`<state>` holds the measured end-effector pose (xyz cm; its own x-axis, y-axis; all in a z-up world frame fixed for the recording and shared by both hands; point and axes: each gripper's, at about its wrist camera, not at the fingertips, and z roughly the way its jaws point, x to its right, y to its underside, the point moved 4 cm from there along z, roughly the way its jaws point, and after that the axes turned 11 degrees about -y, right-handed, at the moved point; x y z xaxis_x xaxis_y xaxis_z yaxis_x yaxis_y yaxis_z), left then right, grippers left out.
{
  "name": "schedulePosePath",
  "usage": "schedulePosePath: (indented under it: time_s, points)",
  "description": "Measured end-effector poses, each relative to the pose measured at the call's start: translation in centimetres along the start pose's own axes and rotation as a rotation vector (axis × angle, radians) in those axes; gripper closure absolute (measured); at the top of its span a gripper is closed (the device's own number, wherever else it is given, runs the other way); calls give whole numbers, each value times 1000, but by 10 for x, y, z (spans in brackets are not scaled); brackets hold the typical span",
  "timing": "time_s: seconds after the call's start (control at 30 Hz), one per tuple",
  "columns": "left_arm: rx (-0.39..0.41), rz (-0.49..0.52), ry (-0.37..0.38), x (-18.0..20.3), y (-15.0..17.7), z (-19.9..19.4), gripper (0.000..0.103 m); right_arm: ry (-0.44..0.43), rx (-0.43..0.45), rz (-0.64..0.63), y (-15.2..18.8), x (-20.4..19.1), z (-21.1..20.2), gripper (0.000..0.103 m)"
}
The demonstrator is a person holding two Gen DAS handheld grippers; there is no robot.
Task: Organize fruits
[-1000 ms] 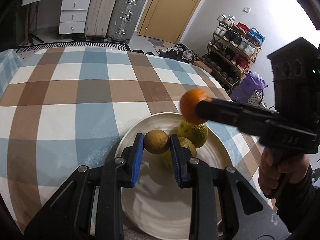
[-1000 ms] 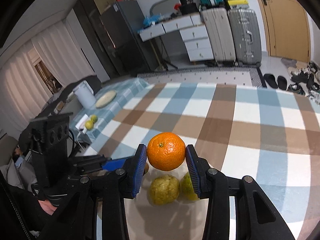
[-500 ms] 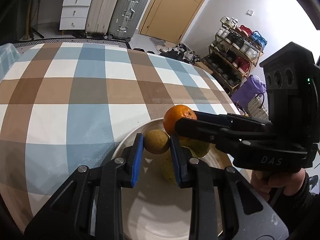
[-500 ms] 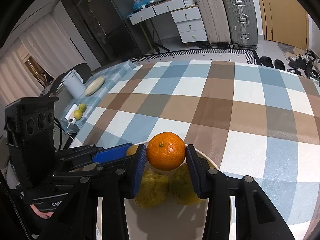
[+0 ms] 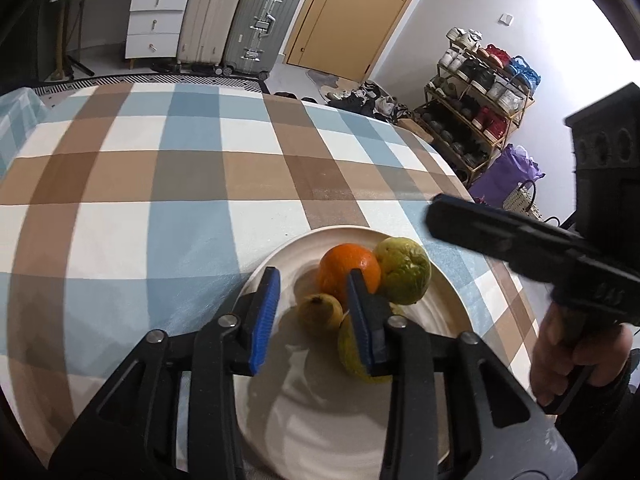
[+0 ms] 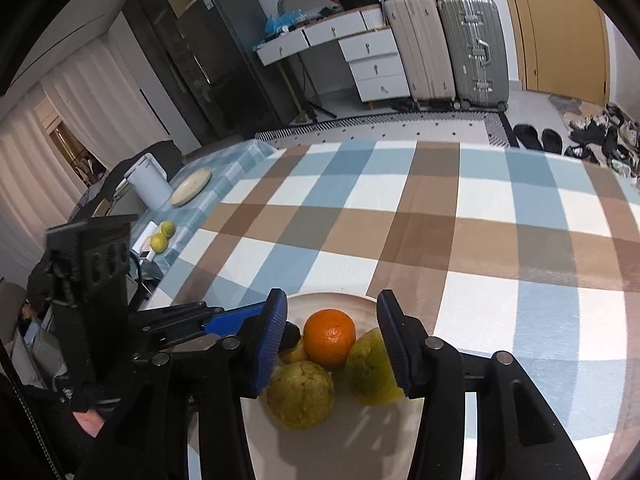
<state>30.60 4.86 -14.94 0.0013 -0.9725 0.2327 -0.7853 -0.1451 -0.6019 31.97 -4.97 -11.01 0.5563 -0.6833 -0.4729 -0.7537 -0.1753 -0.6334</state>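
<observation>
A white plate (image 5: 320, 412) on the checked tablecloth holds an orange (image 5: 346, 270), a small brownish-yellow fruit (image 5: 320, 313) and two green-yellow fruits (image 5: 405, 271). My left gripper (image 5: 314, 318) is open above the plate, the small fruit lying free between its blue pads. My right gripper (image 6: 332, 336) is open and raised over the plate (image 6: 332, 444); the orange (image 6: 329, 336) and the green fruits (image 6: 300, 394) lie below it. The right gripper also shows in the left wrist view (image 5: 520, 236), held by a hand.
The plate sits near the table's near right edge. A side table at the left holds a white jug (image 6: 149, 186), a plate (image 6: 191, 186) and two limes (image 6: 162, 236). Suitcases (image 5: 240, 16), drawers and a shoe rack (image 5: 476, 100) stand beyond the table.
The right gripper has opened and let the orange go onto the plate, then lifted away. The left gripper has opened and released the small fruit onto the plate.
</observation>
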Motion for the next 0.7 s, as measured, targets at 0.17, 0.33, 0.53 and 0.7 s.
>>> schedulePosePath:
  time_s: [0.17,0.33,0.53,0.7]
  points:
    - [39,-9,-33,-3,3,-27,54,5,81,2,5,-12,-36,54]
    - [93,-9,-68,0,8,-64,42,4,161,-4,20,-27,-70,41]
    - [161,17,-121,13,20,-109,27,10,241,-18,50,-47,-109,24]
    - [210,43,-159,26,34,-143,21,36,287,-37,76,-63,-136,17]
